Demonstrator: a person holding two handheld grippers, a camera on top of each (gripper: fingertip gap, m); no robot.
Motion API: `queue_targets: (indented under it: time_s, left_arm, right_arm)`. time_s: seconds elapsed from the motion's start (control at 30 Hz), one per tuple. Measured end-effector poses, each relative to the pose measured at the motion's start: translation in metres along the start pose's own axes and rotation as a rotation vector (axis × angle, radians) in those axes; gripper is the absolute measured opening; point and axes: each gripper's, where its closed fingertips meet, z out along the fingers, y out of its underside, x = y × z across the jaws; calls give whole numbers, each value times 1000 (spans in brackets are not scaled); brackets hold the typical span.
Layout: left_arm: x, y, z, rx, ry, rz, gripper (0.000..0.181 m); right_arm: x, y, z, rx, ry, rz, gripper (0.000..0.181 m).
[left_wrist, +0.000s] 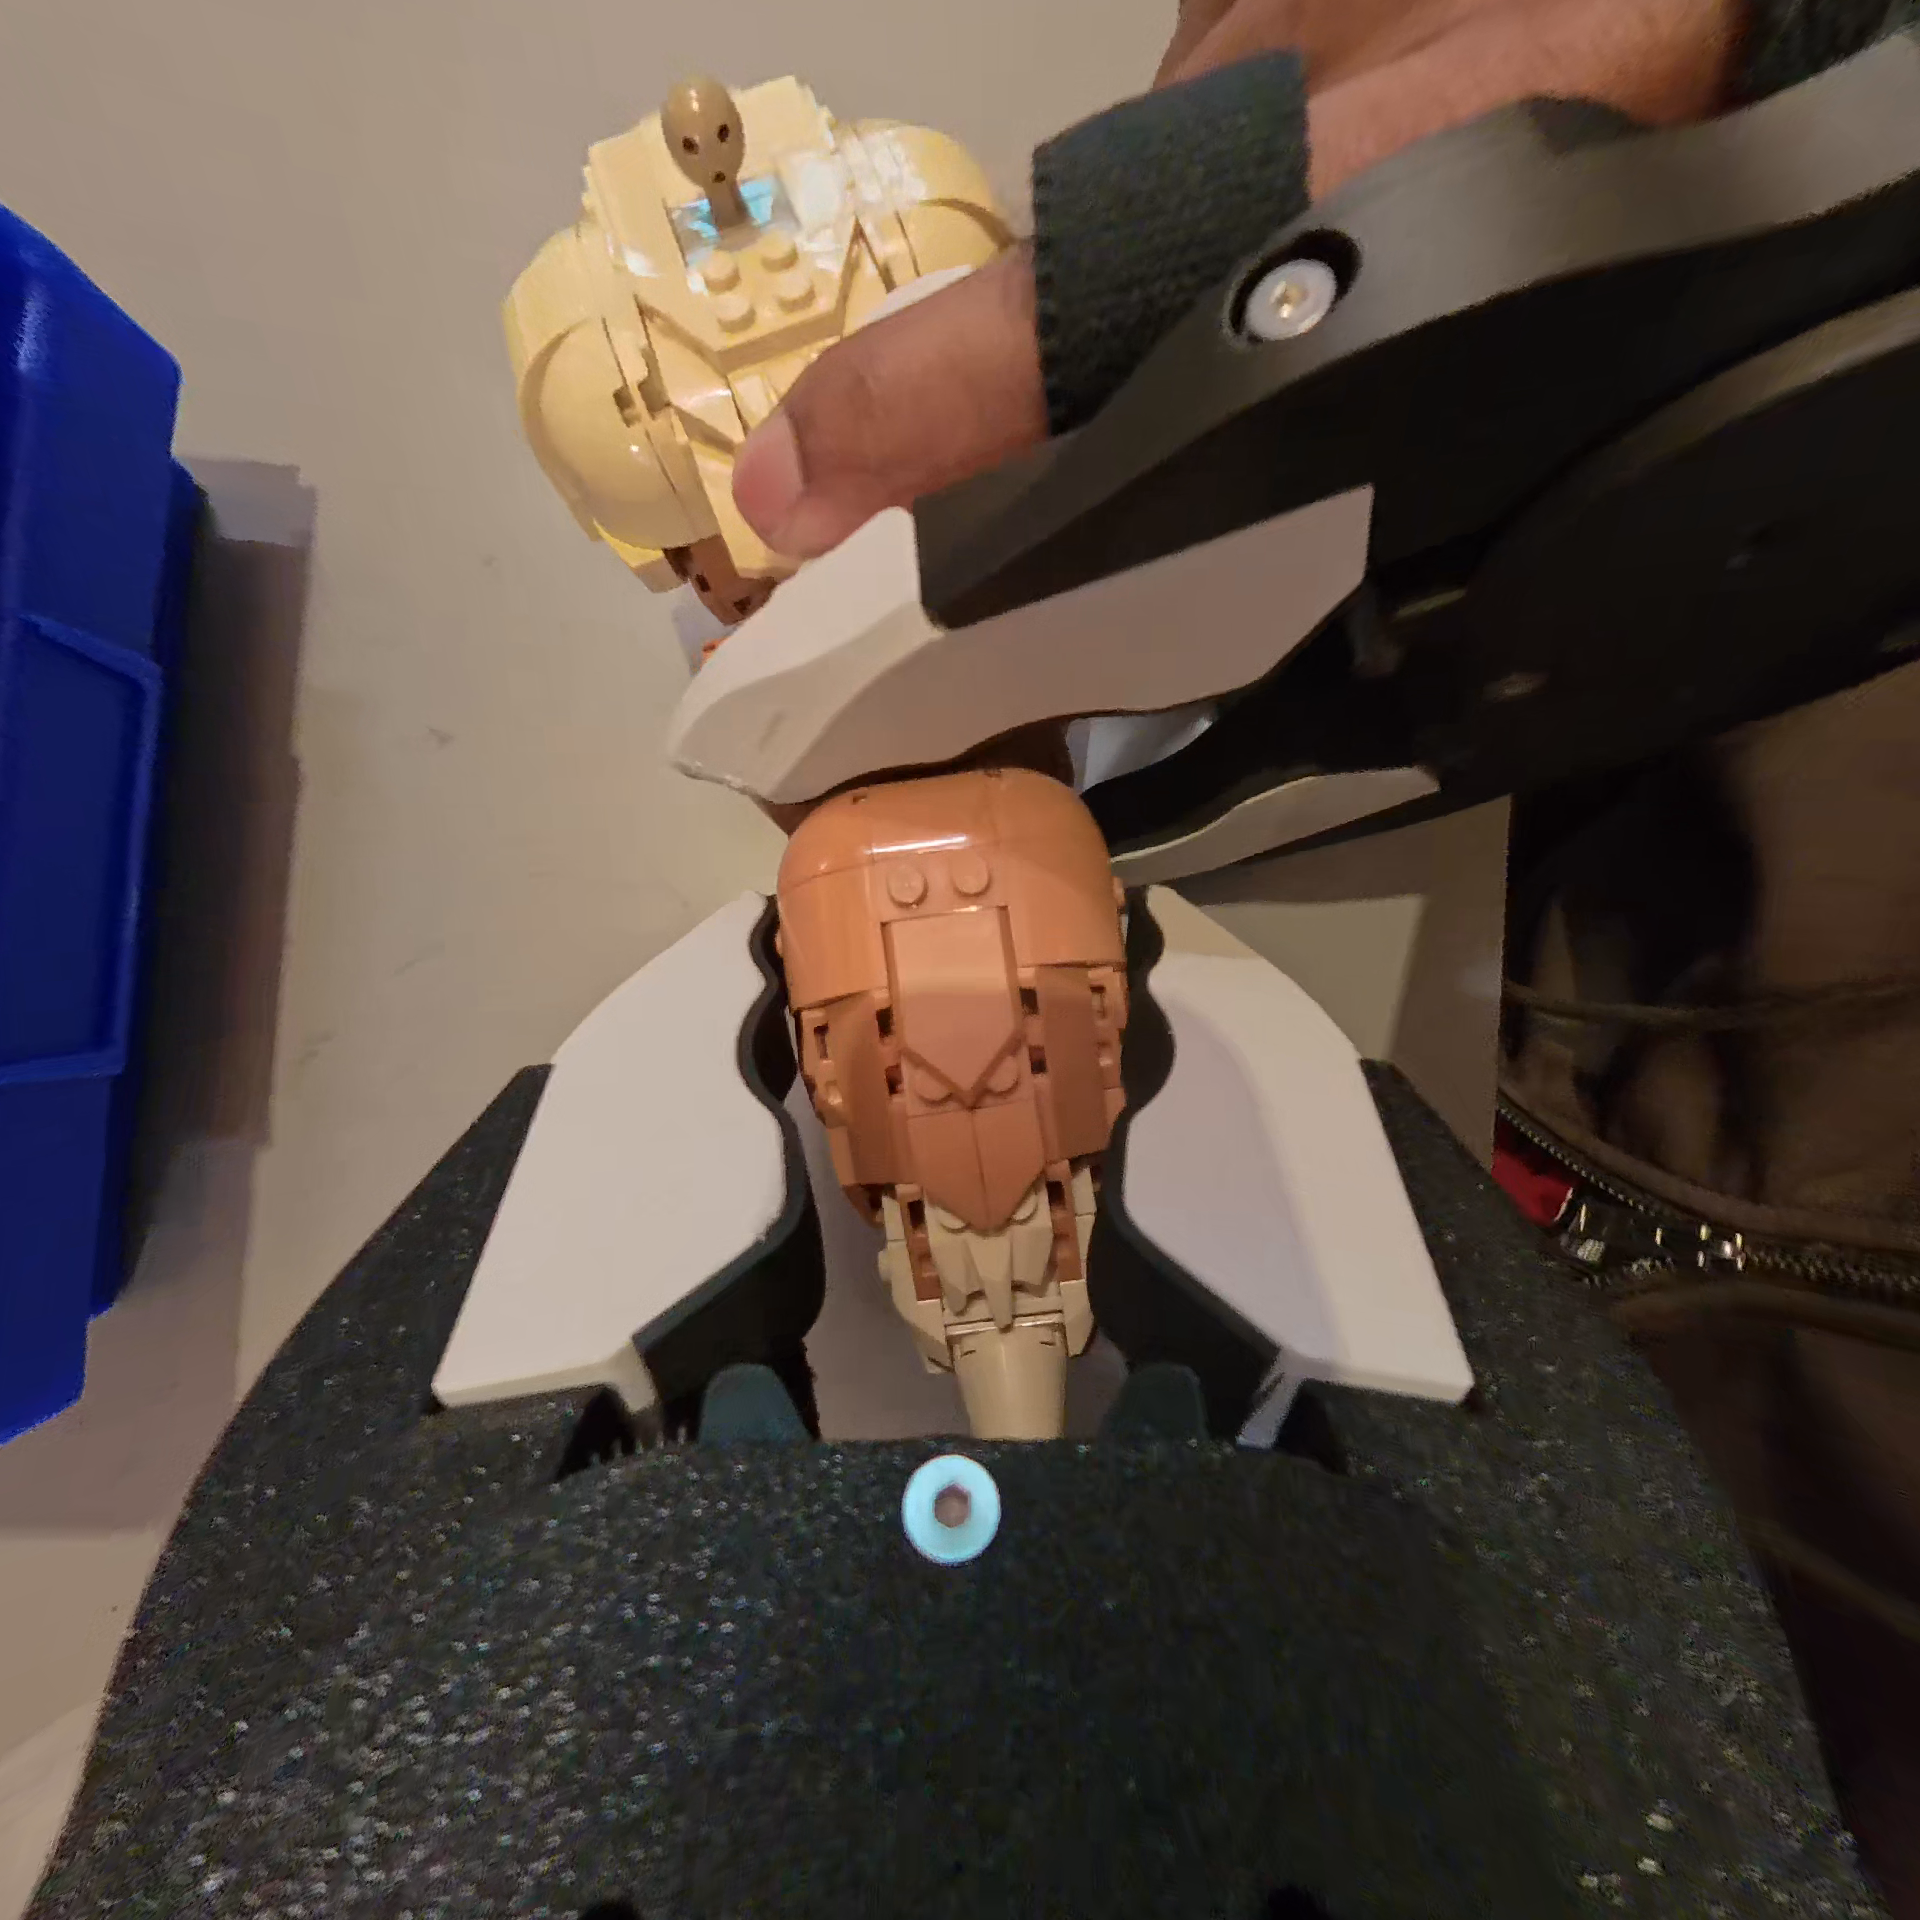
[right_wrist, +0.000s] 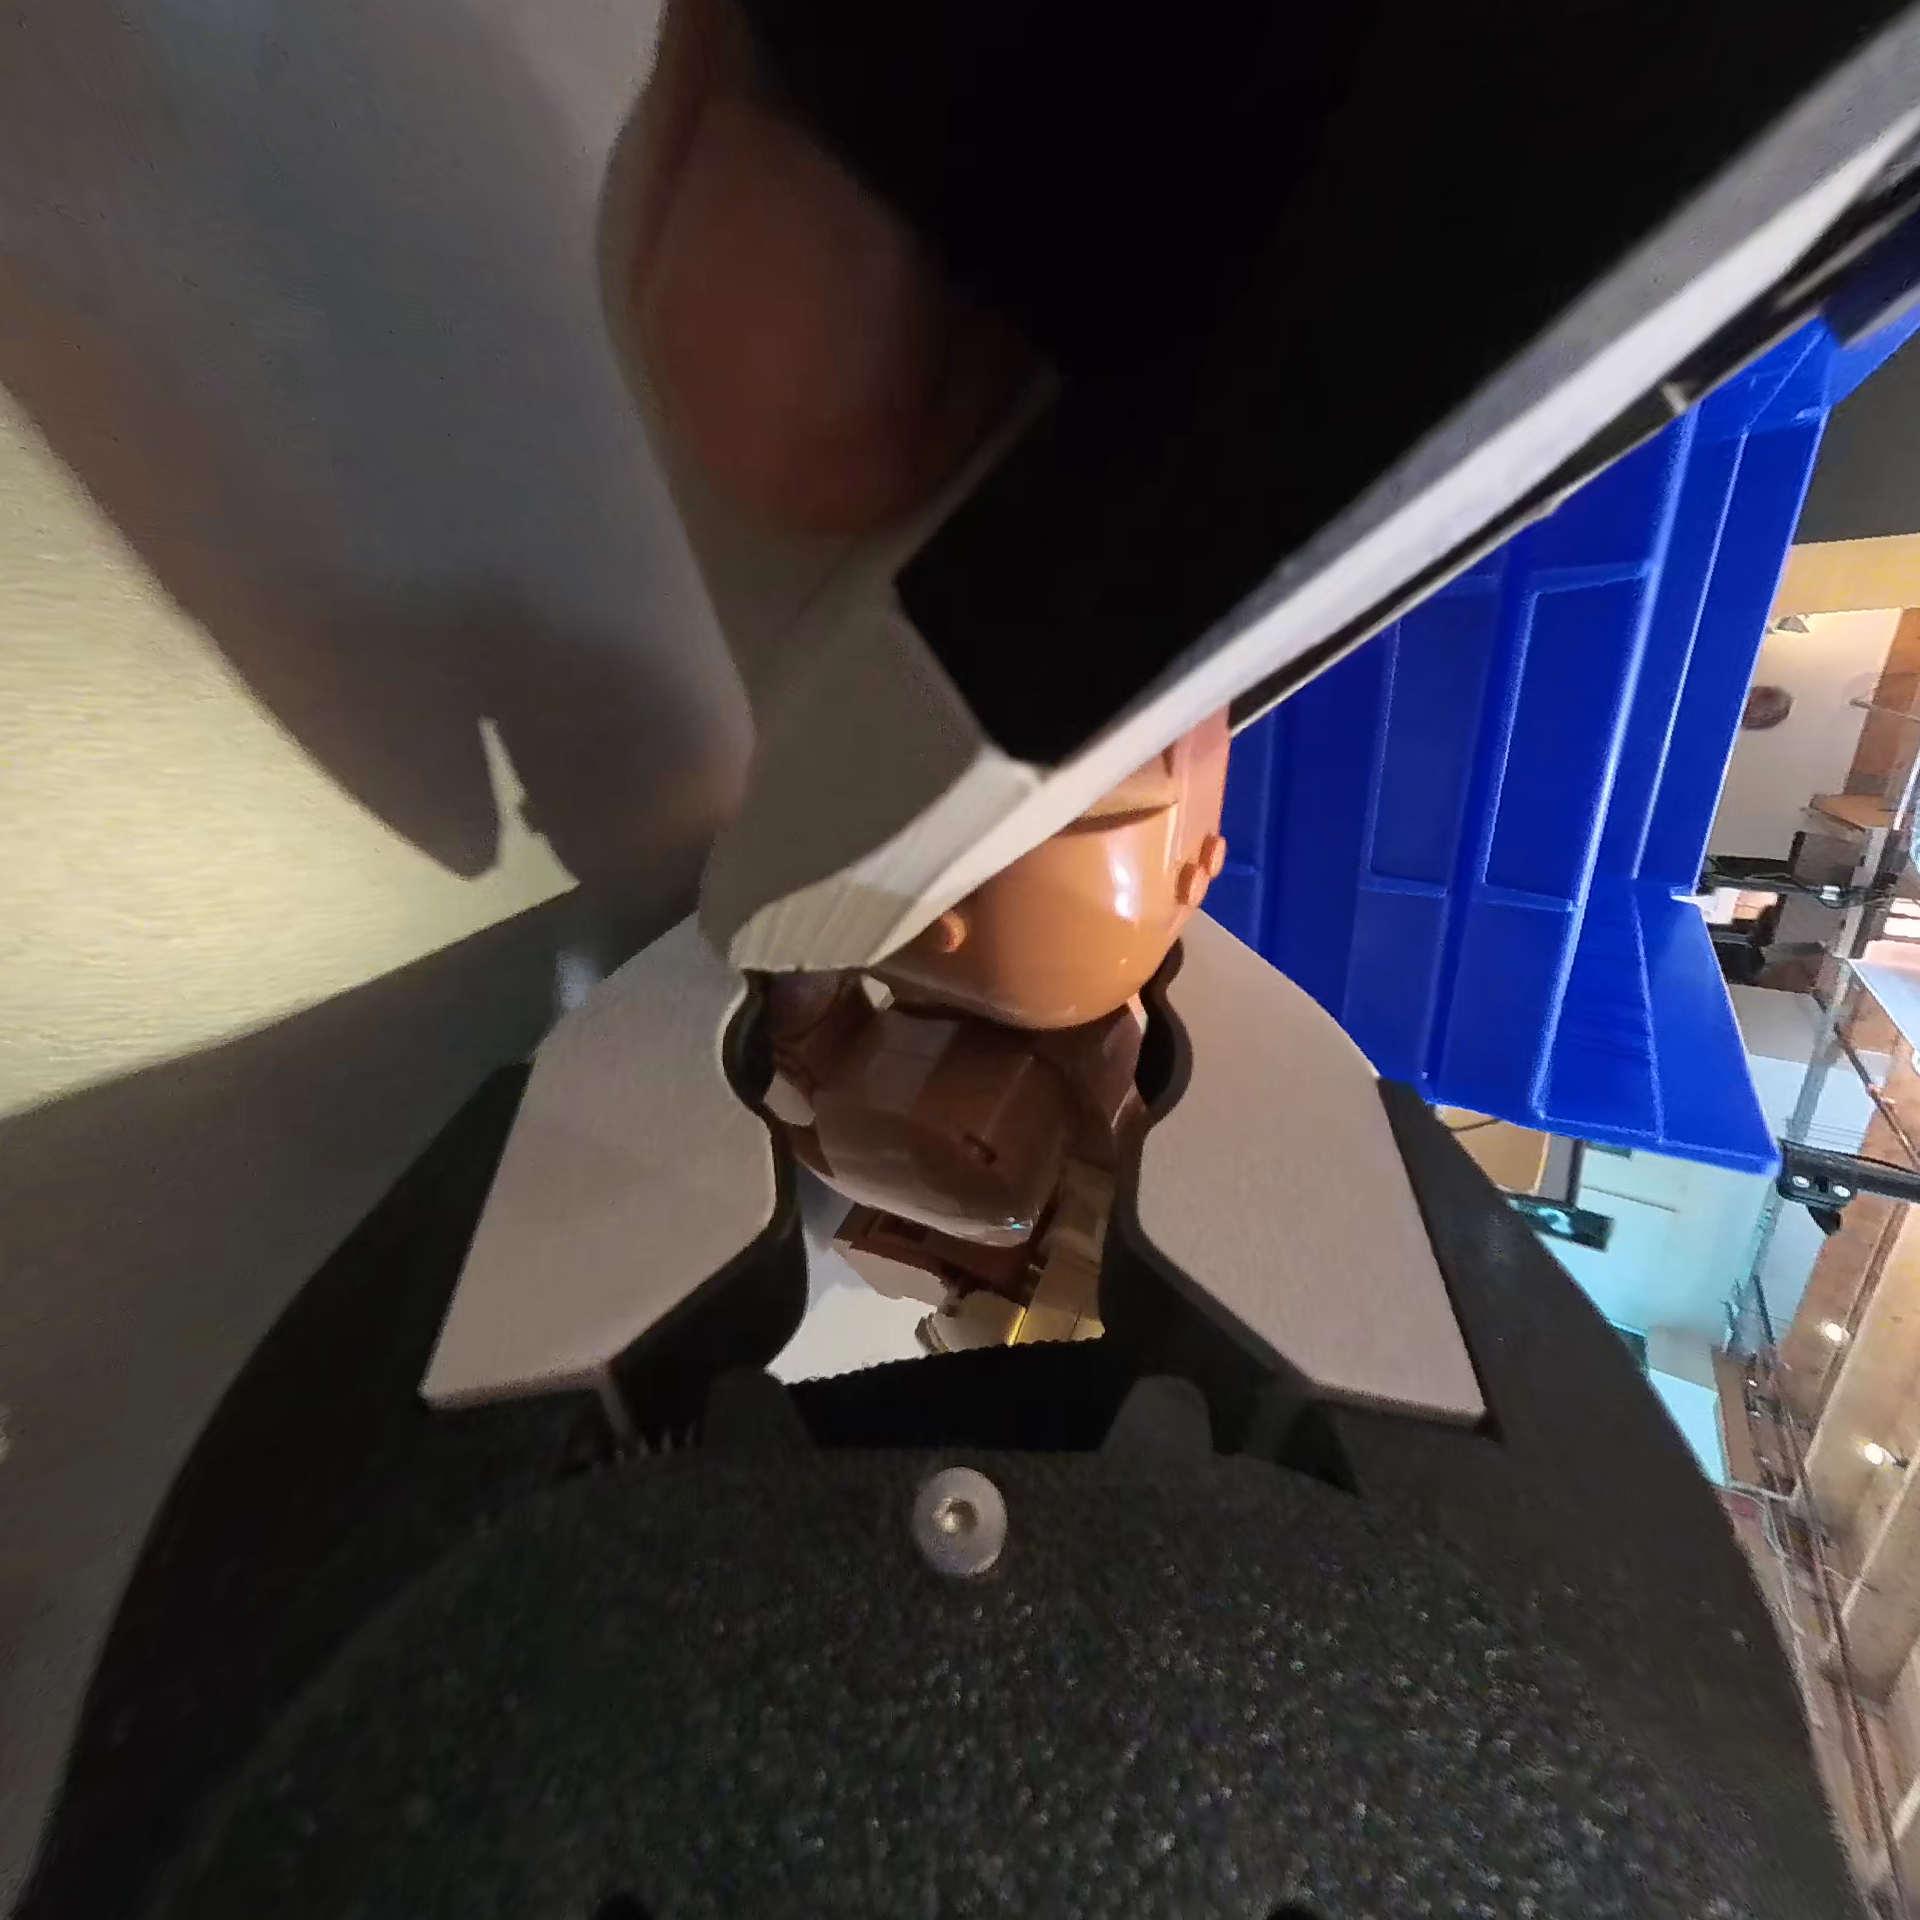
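The left hand-held gripper (left_wrist: 951, 1039) is clamping its two white fingers (left_wrist: 644, 1174) around the brown brick-built toy piece with a tan pointed tip (left_wrist: 951, 1049), jaws drawn in to the width of the piece and pressing both its sides. The tip is pointing back toward the camera, sitting in the narrow gap at the gripper's throat.

The right hand-held gripper (left_wrist: 935, 727) is coming in from the upper right in the left wrist view, its white fingertip (left_wrist: 810, 696) lying against the far rounded end of the same brown piece. From its own camera, the right hand-held gripper (right_wrist: 951, 1039) is closing its two fingers on that brown brick-built piece (right_wrist: 977, 1101), both pads touching it, so two grippers are sharing one piece with almost no free room between them; the left gripper's finger is crossing right over the top of the view.

A person's thumb (left_wrist: 883, 416) is resting on the right gripper's upper arm. Beyond it, one cream-coloured rounded brick-built body with a small tan knob on top (left_wrist: 665, 343) is lying on the pale counter (left_wrist: 395, 727), just behind the grippers. One blue plastic bin (left_wrist: 73, 831) is standing at the left edge, well apart from the toy, with bare counter between them. A dark zipped jacket (left_wrist: 1714, 1143) is filling the right side.
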Motion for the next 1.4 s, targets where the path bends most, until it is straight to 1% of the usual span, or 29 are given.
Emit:
queue_targets:
  time_s: [0.17, 0.33, 0.4, 0.47, 0.53, 0.6, 0.77, 0.93, 0.97, 1.0, 1.07, 1.27, 1.33, 1.4]
  left_arm:
    - [0, 2, -1, -30, 34, 40, 63]
    - [-4, 2, -1, -49, -1, 69, 62]
    - [-3, 2, -1, -38, -4, 36, 62]
    - [0, 1, -2, -16, 4, -39, 62]
    - [2, -2, -5, 15, 39, -114, 62]
    - [3, -1, -5, 27, 44, -111, 62]
    - [0, 4, -8, -15, 4, -52, 62]
    - [0, 6, -10, -17, 48, -62, 62]
    - [0, 6, -10, -15, 59, -61, 62]
    - [-1, 8, -11, -19, 62, -42, 61]
    - [-5, 9, -15, -11, 45, -13, 58]
    - [-6, 10, -15, 2, 29, 6, 58]
    - [-5, 10, -15, 23, 47, -26, 58]
    - [-1, 9, -15, 64, 144, -141, 58]
  right_arm:
    - [-1, -2, -1, 21, -23, 4, 70]
    - [0, -1, 0, 15, -27, 41, 71]
    - [1, -1, 1, 6, -21, 54, 72]
    - [0, 7, 3, -34, -35, 98, 76]
    - [0, 8, 4, -29, -37, 94, 77]
    - [-1, 7, 4, -33, -33, 85, 77]
    - [1, 6, 6, -30, -14, 42, 76]
    - [1, 5, 5, -37, -5, 15, 76]
    - [2, 5, 6, -39, 4, 3, 75]
    - [5, 5, 5, -31, 28, -10, 64]
    - [6, 6, 4, -29, 27, 0, 64]
    - [6, 5, 4, -26, 22, 4, 63]
    - [6, 5, 4, -23, 25, 1, 63]
    - [6, 4, 3, -15, 23, -4, 64]
